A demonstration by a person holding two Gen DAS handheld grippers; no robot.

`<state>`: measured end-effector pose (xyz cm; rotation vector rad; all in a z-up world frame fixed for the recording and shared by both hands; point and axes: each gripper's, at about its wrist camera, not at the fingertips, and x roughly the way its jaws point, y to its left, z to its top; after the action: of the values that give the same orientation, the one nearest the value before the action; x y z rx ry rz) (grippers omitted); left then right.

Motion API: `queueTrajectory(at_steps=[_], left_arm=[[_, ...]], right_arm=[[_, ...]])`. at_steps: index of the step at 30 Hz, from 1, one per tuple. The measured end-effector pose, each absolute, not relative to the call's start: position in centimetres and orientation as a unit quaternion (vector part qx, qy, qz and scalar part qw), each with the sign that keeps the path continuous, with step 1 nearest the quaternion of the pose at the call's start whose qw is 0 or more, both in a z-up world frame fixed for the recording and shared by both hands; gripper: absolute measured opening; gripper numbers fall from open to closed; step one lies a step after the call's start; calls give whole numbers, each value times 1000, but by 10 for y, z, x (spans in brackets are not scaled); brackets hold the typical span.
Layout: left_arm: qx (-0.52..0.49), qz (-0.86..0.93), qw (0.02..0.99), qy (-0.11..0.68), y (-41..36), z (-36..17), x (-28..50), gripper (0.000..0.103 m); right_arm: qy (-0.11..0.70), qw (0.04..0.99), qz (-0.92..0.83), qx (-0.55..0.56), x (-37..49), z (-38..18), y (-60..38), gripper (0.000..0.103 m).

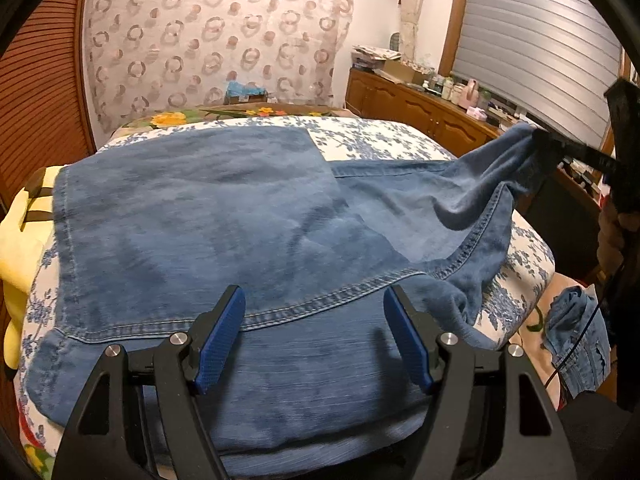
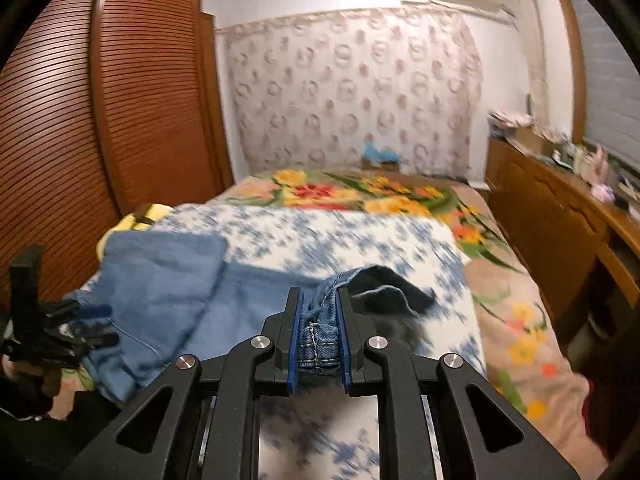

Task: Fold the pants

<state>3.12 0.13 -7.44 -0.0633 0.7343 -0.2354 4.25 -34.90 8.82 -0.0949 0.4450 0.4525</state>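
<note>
Blue denim pants lie on the bed, folded part to the left, one end stretching right. My left gripper is open just above the pants' near stitched seam, holding nothing. My right gripper is shut on the denim hem and holds that end lifted above the bed; in the left wrist view it shows at the far right with the cloth pulled up to it. In the right wrist view the rest of the pants lies at left, next to the left gripper.
The bed has a blue-and-white floral sheet over a flowered blanket. A yellow cloth lies at the left edge. Another denim garment lies at right. A wooden dresser with clutter stands right, a slatted wardrobe left.
</note>
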Motion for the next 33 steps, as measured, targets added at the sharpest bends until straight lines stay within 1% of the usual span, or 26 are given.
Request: queueTrajectory(at_steps=[5,10,15,20,23,24,25,27,28,30,33], left_arm=[[-41,-101,931,349,15,-71,27,73],[-55,-81,936,337,37,-65,19,73],[-66,-59,939,334,57,-64,12,73],[-74,-39,940,331,75,-64,5,73],[-80,-31,940,331,84,-66,1,73],[-81,-29,940,331,87,-67,1,73],[-84,-27,939,331,90,-67,0,73],[-88,-24,939,332,94,-69,0,73],[-91,-23,939,332,96,-69,0,73],[-95,-24,939,331,97,-70,0,73],[-98,-29,938,331,95,-69,2,73]], right_arm=[[192,943,263,-64,43,112,-323,15],[162,929,316,-105,42,139,-279,15],[151,905,375,-132,48,145,-232,15],[159,878,429,-140,49,140,-195,15],[208,853,449,-165,61,119,-176,15],[219,852,444,-168,66,111,-174,20],[231,850,443,-169,71,104,-173,21],[250,843,448,-161,83,98,-172,28],[257,842,449,-153,89,96,-175,30],[263,844,444,-144,102,101,-175,37],[263,853,429,-141,118,105,-175,40]])
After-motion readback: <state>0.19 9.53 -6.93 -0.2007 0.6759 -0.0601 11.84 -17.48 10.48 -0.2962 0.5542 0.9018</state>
